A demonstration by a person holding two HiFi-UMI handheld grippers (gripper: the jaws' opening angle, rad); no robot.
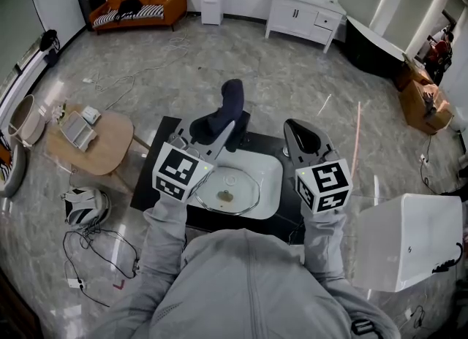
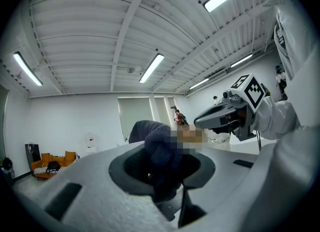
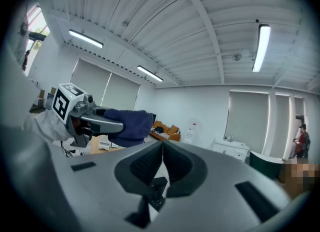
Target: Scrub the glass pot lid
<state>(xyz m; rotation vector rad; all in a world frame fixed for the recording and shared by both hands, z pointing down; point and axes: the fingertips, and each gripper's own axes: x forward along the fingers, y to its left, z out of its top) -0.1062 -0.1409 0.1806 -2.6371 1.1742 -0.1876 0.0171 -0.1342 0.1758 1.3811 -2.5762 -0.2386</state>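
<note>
The glass pot lid (image 1: 230, 190) lies flat in the white basin (image 1: 272, 175) at the centre of the head view, a brownish smear (image 1: 227, 197) near its middle. The left tongs (image 1: 232, 127) pinch a dark blue cloth (image 1: 231, 98), raised above the basin's upper edge. The right tongs (image 1: 296, 131) are pressed together, empty, raised alongside. Scrubbing well likely means lowering the cloth onto the smear while the right tongs brace the rim against sliding.

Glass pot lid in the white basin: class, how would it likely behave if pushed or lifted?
The clear glass pot lid looks rigid, probably breakable. Lying in the smooth white basin, it may slide or spin when the dark cloth scrubs it. Its thin rim likely grips poorly.
</note>
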